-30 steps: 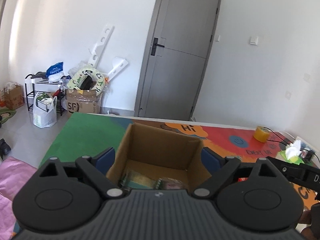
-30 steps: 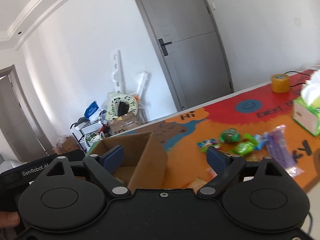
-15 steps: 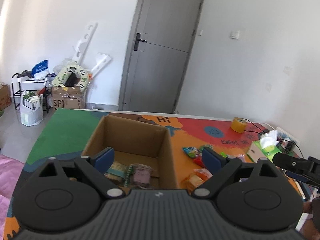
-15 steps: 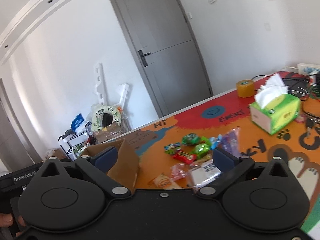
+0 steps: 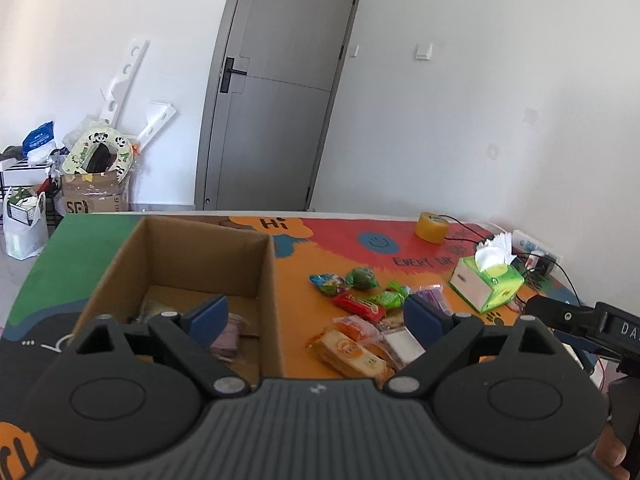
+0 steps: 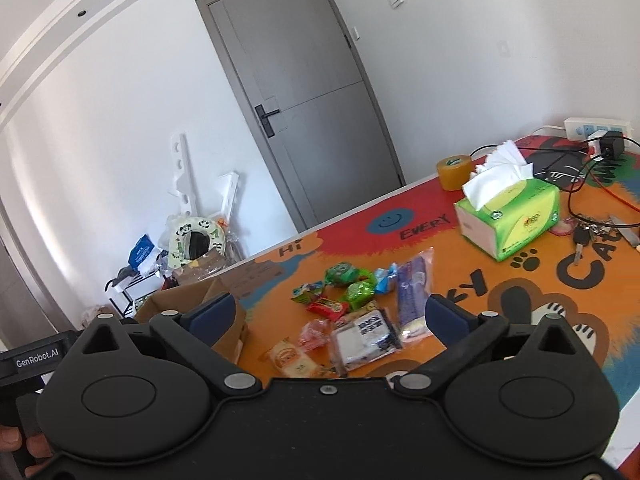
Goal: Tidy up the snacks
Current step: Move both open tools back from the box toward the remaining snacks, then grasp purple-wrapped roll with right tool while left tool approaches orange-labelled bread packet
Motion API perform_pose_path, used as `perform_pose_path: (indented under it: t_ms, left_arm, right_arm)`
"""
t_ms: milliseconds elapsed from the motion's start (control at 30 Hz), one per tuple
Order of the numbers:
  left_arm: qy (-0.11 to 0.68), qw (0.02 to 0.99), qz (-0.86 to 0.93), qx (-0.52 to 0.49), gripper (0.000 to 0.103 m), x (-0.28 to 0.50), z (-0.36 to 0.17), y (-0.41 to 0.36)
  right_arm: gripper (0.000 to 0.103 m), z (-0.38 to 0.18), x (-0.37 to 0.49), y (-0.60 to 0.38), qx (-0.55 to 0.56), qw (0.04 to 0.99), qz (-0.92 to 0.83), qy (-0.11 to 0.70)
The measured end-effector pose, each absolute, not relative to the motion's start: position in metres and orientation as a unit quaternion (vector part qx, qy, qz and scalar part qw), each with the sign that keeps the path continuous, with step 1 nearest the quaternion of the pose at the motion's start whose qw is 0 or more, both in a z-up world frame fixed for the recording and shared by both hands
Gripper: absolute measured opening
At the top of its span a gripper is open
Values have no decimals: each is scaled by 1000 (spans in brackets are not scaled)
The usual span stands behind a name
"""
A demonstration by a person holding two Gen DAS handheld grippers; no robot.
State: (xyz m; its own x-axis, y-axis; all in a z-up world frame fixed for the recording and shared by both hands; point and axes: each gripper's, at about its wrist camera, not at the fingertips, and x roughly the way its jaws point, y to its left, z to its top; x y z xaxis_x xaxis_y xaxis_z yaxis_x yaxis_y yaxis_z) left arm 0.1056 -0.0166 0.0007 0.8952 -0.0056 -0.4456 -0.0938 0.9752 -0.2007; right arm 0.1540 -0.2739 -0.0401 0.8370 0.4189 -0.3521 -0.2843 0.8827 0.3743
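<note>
An open cardboard box (image 5: pixel 188 256) stands on the colourful table mat and holds a few snack packets (image 5: pixel 228 336). To its right lies a pile of loose snacks: an orange cracker pack (image 5: pixel 348 352), a red bar (image 5: pixel 358 306), green candies (image 5: pixel 362 278) and a purple packet (image 6: pixel 412 292). My left gripper (image 5: pixel 316 316) is open and empty, held above the box's right wall. My right gripper (image 6: pixel 328 314) is open and empty, above the snack pile (image 6: pixel 352 312). The box shows at the left in the right wrist view (image 6: pixel 192 300).
A green tissue box (image 6: pixel 512 216) and a roll of yellow tape (image 6: pixel 454 172) sit at the far right of the table. Cables, keys and a power strip (image 6: pixel 596 128) lie beyond them. A grey door and floor clutter are behind the table.
Both grippers have swung to the right, away from the box and toward the snack pile. Both stay open and empty.
</note>
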Motion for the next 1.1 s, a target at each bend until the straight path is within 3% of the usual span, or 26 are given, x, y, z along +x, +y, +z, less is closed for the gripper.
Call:
perform_pose_path:
  t_ms: [400,600,667,833,1100]
  left_arm:
    - [237,967,-16,-95,89,125,-20,-53]
    - [250,964,-12,-92,80,140,-34,-66]
    - [256,962,-10,-92,74,146,-38,-69]
    - [271,958,-3,-91,73,161,-50,-79]
    - [289,952,25,-93,72,184,-70,-87]
  right_arm:
    - [103,-69,172,-291,168,939,185,236]
    - [102,-82,182,-290,157,937,201,241]
    - [98,-86,186,-289,156,936,203,243]
    - [84,-98,199,-292,158,930,211,257]
    - [80,-110,223,-297,166,930,191,265]
